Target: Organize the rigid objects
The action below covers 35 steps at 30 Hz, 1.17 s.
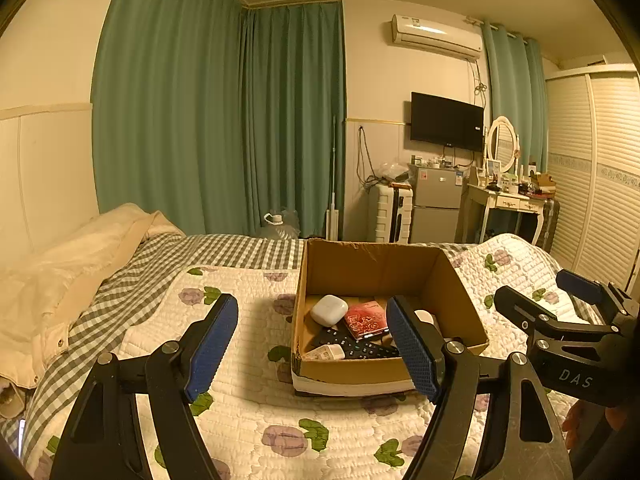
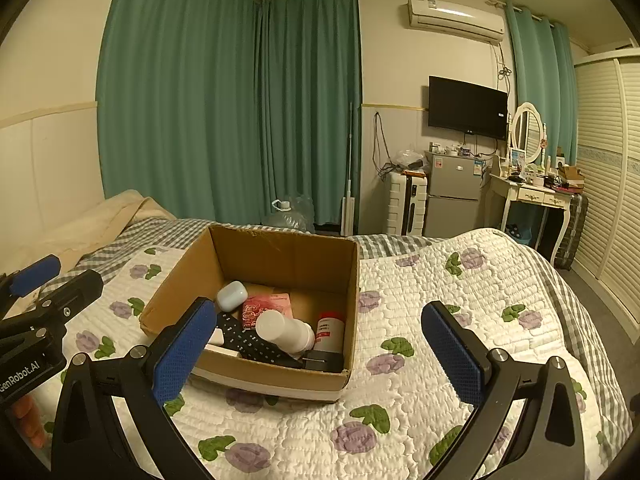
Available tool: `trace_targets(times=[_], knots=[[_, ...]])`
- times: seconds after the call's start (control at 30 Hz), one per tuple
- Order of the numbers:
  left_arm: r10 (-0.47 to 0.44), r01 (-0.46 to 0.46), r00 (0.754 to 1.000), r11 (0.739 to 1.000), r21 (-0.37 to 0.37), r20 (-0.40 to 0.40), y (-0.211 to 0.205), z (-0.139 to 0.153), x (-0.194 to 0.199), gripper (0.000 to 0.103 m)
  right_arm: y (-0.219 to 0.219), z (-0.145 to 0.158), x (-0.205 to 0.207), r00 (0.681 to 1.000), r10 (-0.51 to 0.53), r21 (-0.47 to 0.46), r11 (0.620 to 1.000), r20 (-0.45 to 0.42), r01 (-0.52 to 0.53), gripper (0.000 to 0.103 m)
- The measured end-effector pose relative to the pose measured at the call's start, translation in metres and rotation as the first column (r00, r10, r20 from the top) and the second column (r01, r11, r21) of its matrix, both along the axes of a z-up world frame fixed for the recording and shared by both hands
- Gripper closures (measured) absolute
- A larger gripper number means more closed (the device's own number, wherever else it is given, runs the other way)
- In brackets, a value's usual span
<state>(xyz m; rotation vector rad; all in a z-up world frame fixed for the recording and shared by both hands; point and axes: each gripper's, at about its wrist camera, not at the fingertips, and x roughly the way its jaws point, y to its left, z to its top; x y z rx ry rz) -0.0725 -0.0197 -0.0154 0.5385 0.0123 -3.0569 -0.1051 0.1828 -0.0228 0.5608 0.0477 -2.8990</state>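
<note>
An open cardboard box [image 1: 460, 292] [image 2: 184, 276] sits on the floral quilt. Inside lie a white earbud case [image 1: 329, 309] [image 2: 232, 295], a red patterned case [image 1: 366, 320] [image 2: 266, 306], a black remote [image 1: 356, 346] [image 2: 256, 344], a white bottle on its side [image 2: 285, 332], a red-labelled white bottle [image 2: 330, 330] and a small black block [image 2: 322, 360]. My left gripper [image 1: 312, 344] is open and empty, in front of the box. My right gripper [image 2: 316, 348] is open and empty, just right of the box front. Each gripper shows in the other's view, the right one [image 1: 552, 300] and the left one [image 2: 48, 276].
The floral quilt [image 2: 440, 360] covers a bed with a checked sheet [image 1: 224, 248] and a cream duvet [image 1: 60, 264] at the left. Green curtains, a fridge [image 2: 452, 192], a suitcase, a dressing table [image 2: 532, 196] and a wardrobe stand beyond the bed.
</note>
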Motion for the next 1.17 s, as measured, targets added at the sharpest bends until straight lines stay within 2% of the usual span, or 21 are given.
trace_targets(times=[1.17], knots=[[-0.004, 0.004, 1.000, 1.000, 0.000, 0.005, 0.0029, 0.0013, 0.0018, 0.024, -0.0026, -0.0037, -0.0007, 1.000, 0.000, 0.004, 1.000, 0.009, 0.000, 0.000]])
